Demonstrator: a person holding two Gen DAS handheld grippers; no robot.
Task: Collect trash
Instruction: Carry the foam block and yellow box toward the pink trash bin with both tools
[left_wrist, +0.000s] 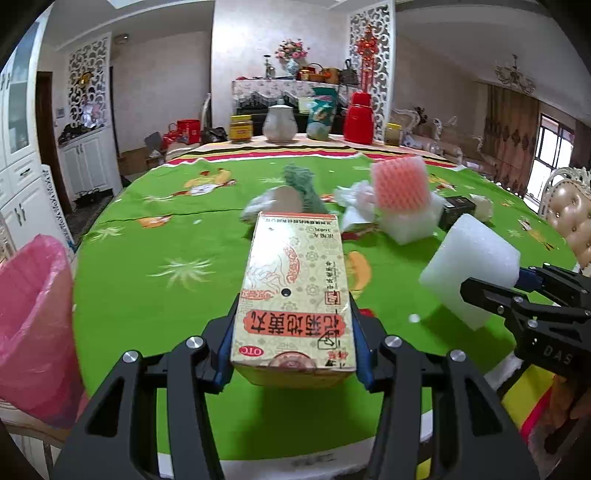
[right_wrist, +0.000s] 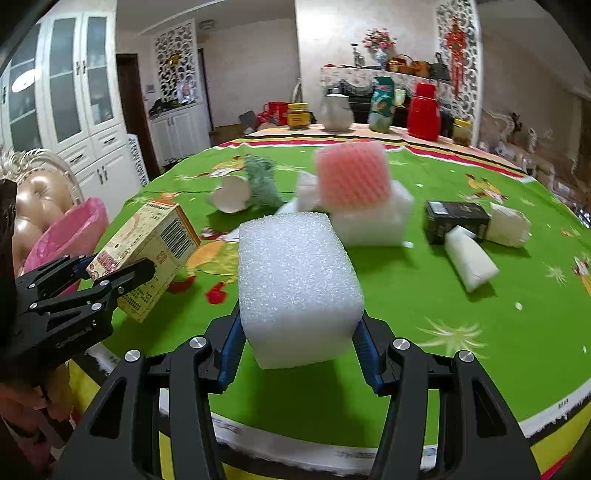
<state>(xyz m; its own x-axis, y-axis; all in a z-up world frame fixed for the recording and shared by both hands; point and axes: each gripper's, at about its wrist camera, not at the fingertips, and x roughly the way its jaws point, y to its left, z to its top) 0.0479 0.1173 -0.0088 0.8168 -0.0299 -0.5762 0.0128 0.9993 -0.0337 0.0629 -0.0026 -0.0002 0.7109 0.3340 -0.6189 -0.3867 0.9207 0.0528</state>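
My left claw (left_wrist: 293, 332) is clamped on the medicine box (left_wrist: 295, 291), blue pads pressed to both long sides, the box lifted off the green table (left_wrist: 166, 240) and pointing away from me. My right claw (right_wrist: 299, 332) is squeezed onto a white foam block (right_wrist: 297, 284), also held above the cloth. In the left view I see that block (left_wrist: 469, 266) off to the right in the other claw (left_wrist: 517, 302); in the right view the box (right_wrist: 147, 254) hangs at the left in the left claw (right_wrist: 114, 284), tilted.

The pink-lined bin (left_wrist: 33, 325) sits at the table's left edge, just beside my left claw. Farther across the table I see a pink foam pad (right_wrist: 352, 173) leaning on another white foam piece (right_wrist: 373, 221), a paper cup (right_wrist: 231, 194) lying on its side next to a green clump (right_wrist: 262, 177), and a black box (right_wrist: 456, 219) touching two white foam bits (right_wrist: 469, 258). Everything is a bit blurred.
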